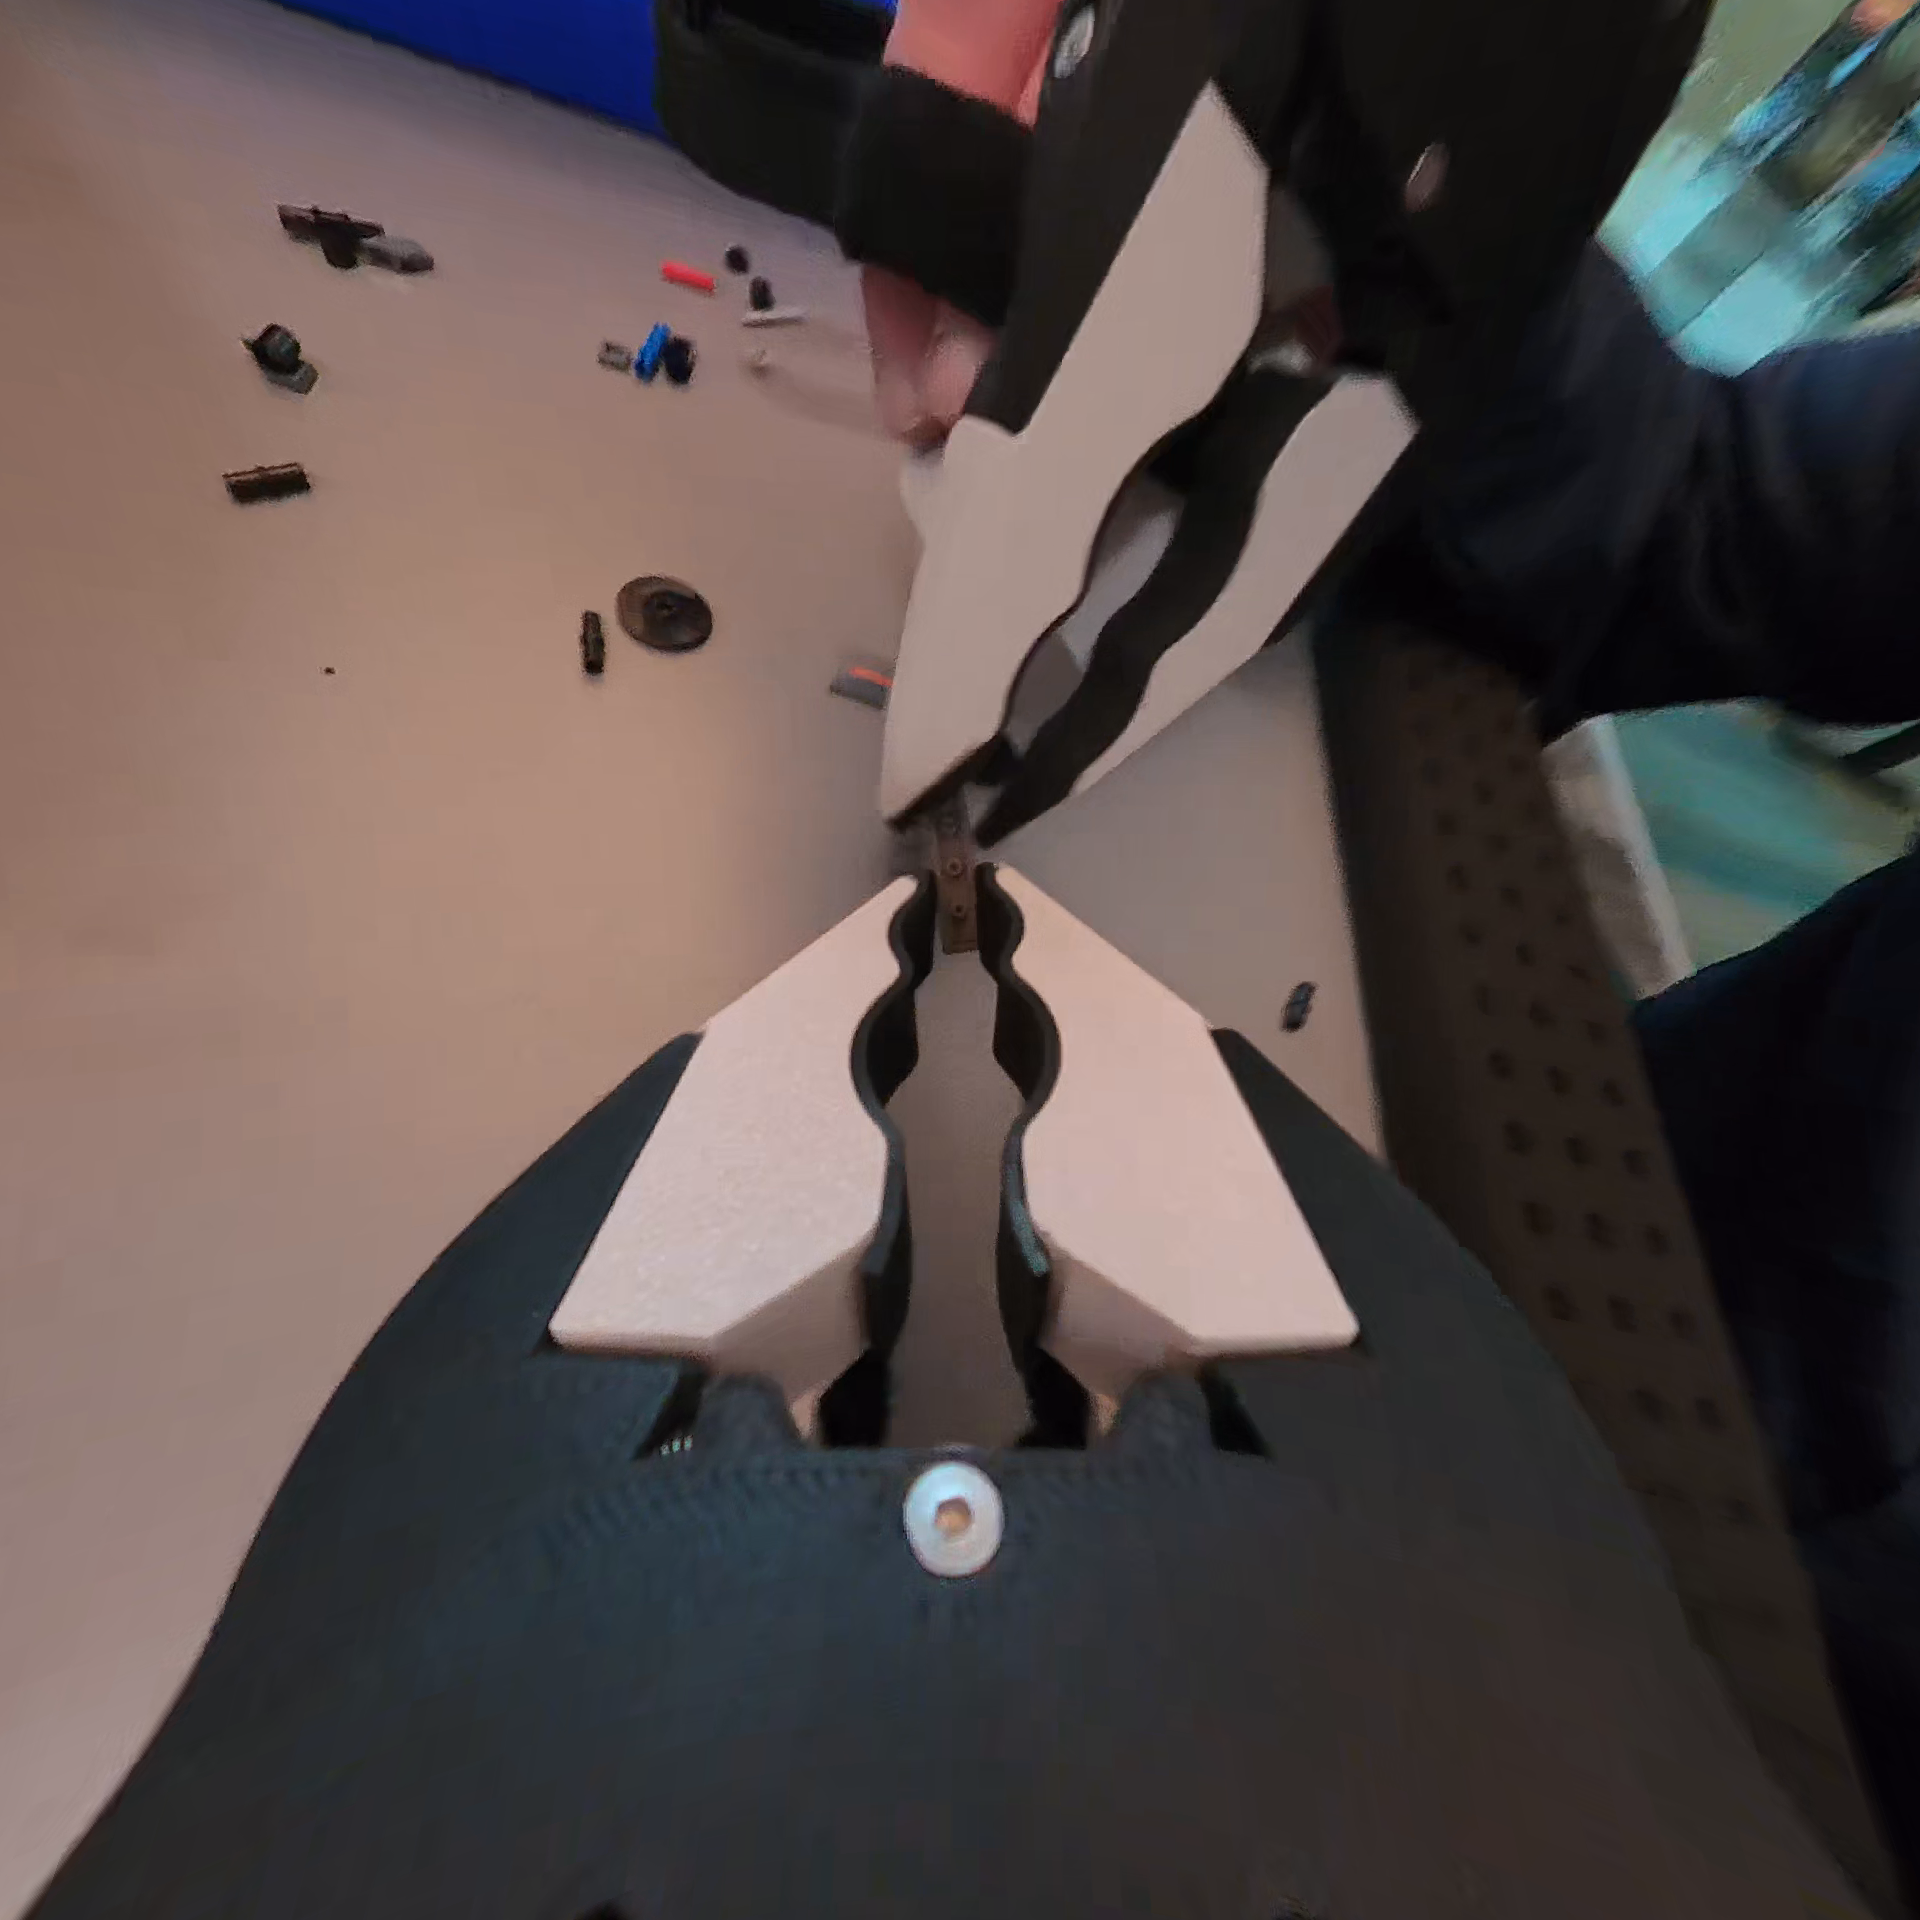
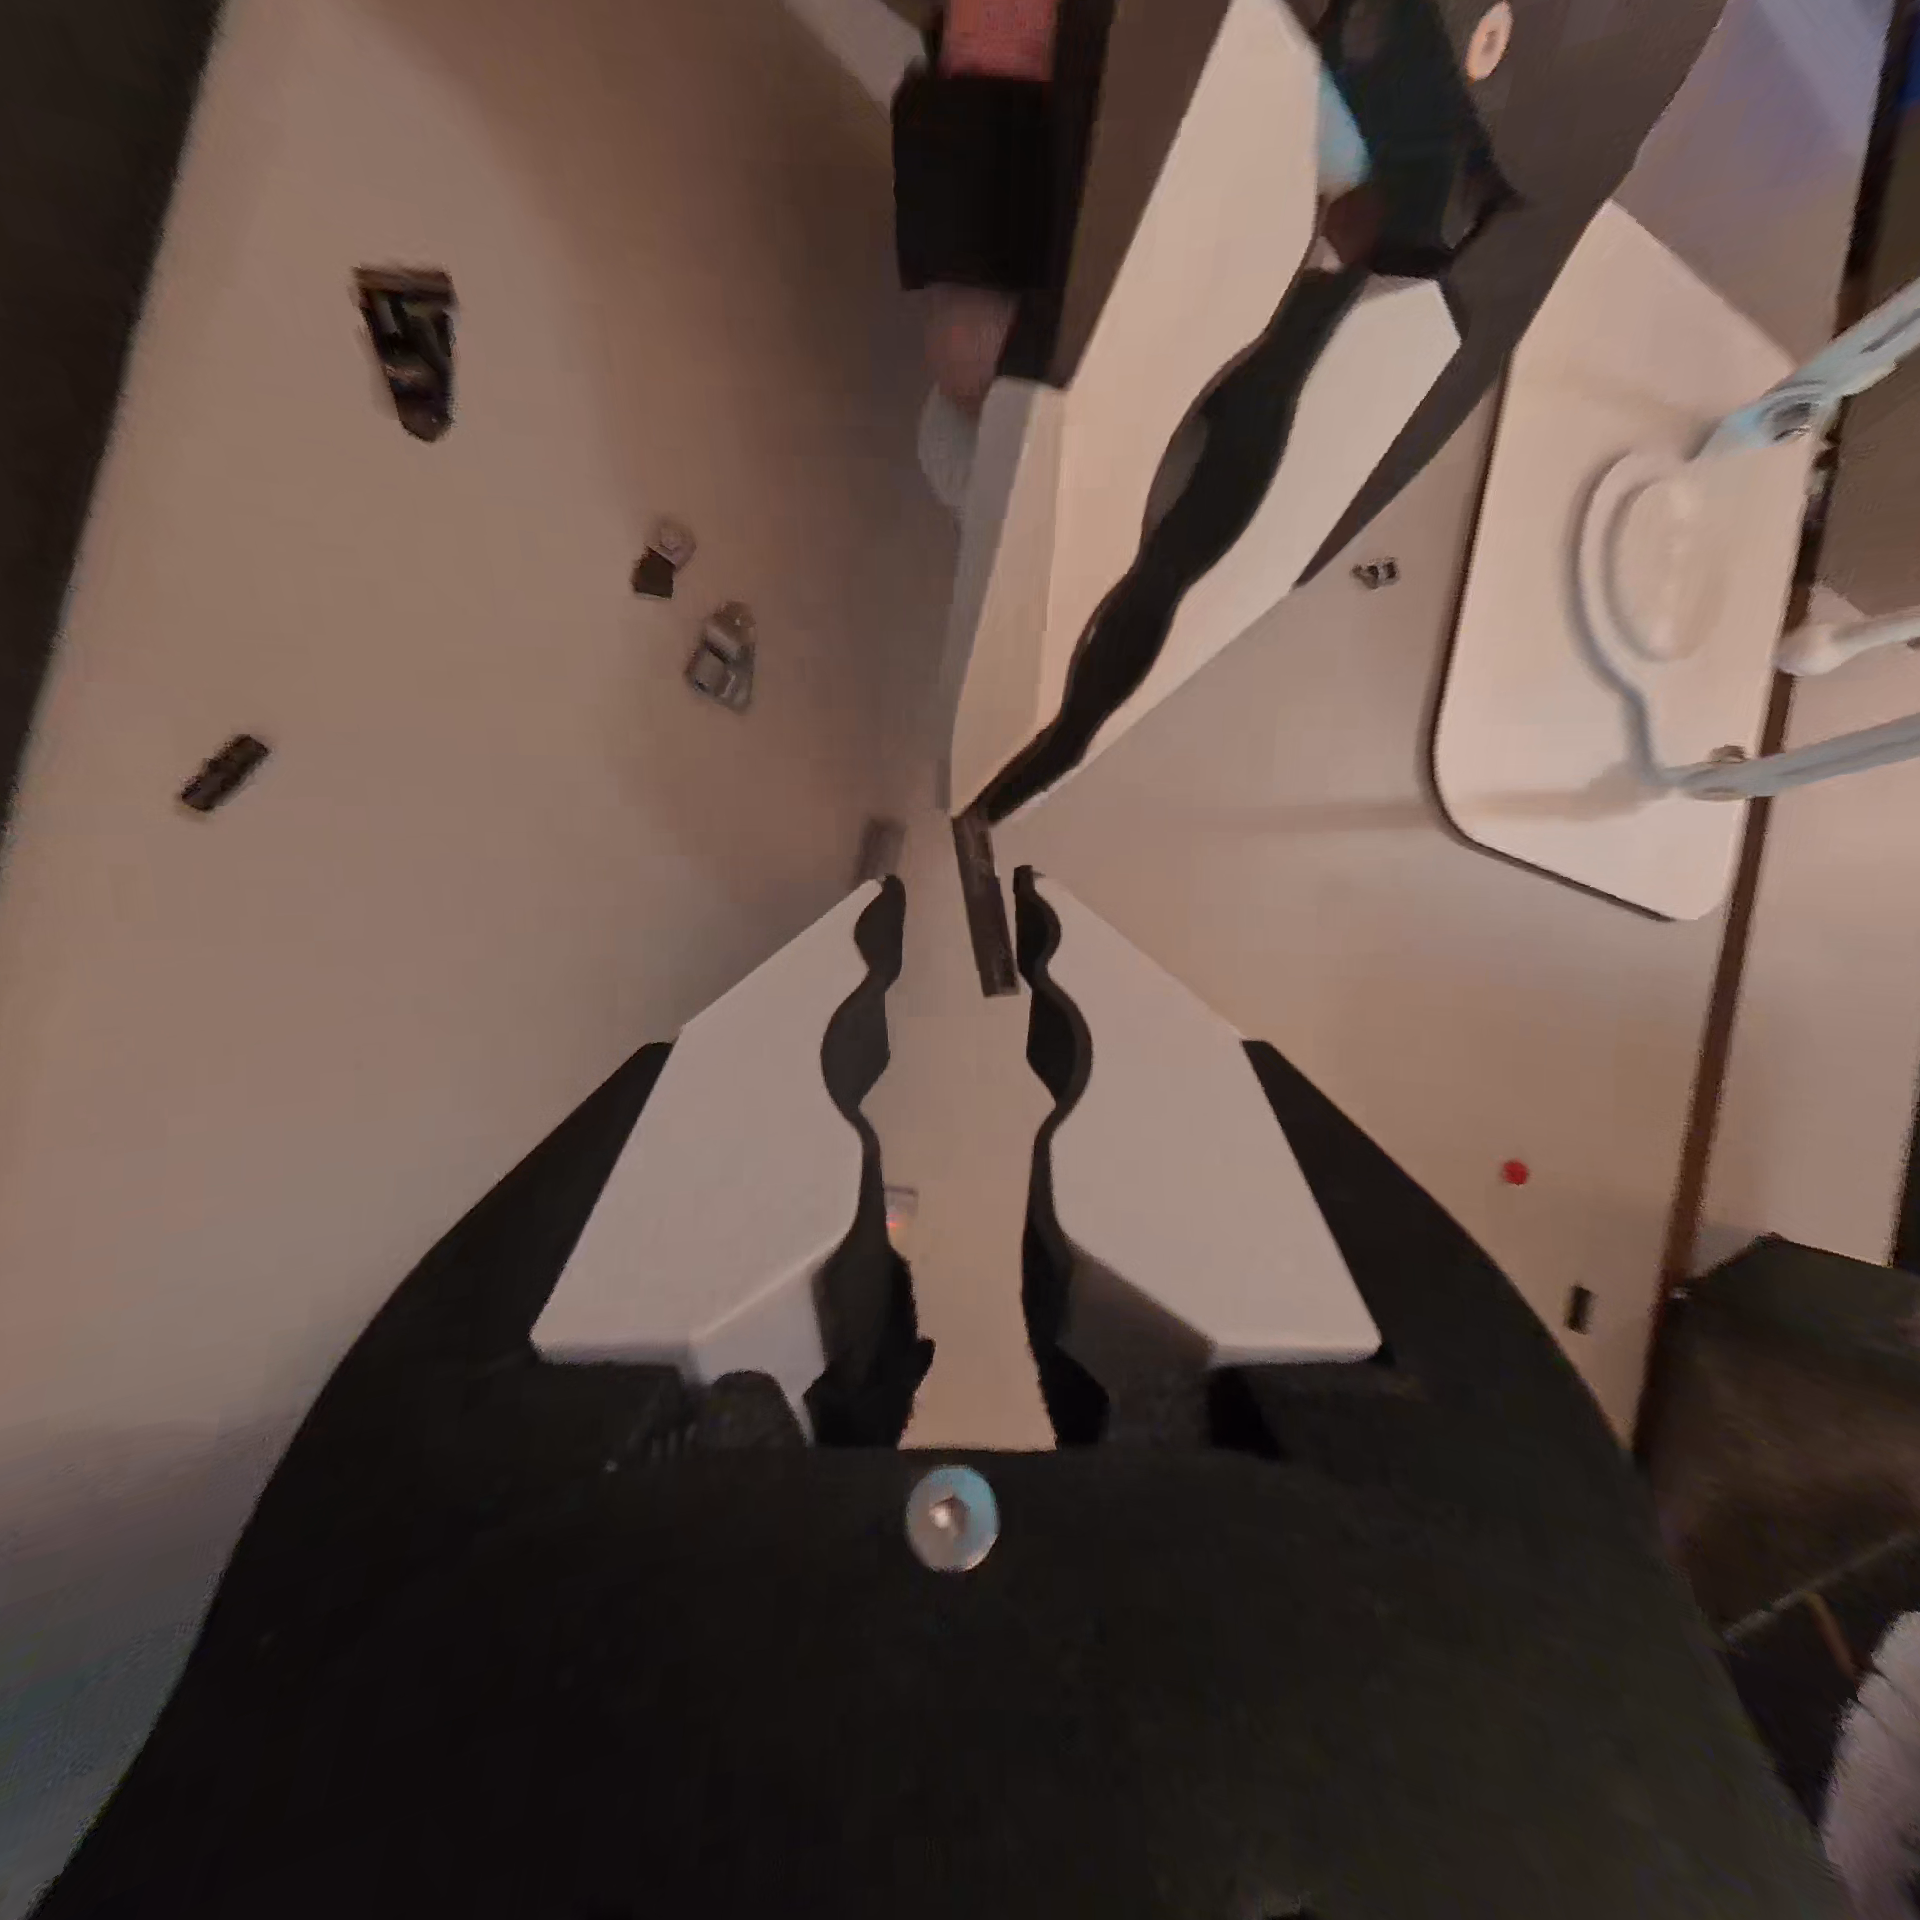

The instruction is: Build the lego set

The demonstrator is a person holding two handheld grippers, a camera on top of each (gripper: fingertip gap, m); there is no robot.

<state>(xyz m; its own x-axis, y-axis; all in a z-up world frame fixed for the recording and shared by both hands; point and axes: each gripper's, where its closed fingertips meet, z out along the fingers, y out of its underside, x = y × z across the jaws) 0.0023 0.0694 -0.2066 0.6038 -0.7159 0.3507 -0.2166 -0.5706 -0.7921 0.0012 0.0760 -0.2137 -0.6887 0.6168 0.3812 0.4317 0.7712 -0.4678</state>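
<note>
A thin dark lego plate (image 1: 956, 906) is held above the beige table (image 1: 416, 883). My left gripper (image 1: 954, 881) is shut on one end of it. In the right wrist view the same plate (image 2: 985, 914) sticks out from the left gripper (image 2: 971, 812), which comes down from the top. My right gripper (image 2: 961, 881) is open, and the plate's free end lies between its fingers, close to the right finger (image 2: 1039, 935), with a gap on the other side. In the left wrist view the right gripper (image 1: 948, 823) meets mine tip to tip from the upper right.
Loose pieces lie on the table's far left: a black disc (image 1: 663, 613), a blue piece (image 1: 652, 351), a red piece (image 1: 688, 275), a dark assembly (image 1: 353, 237). A dark perforated chair back (image 1: 1538, 1039) stands at the right. A white lamp base (image 2: 1652, 582) sits right. The grippers are tip to tip, or close to it. The black disc (image 1: 663, 613) sits 11 cm or so from the ends of my right fingers.
</note>
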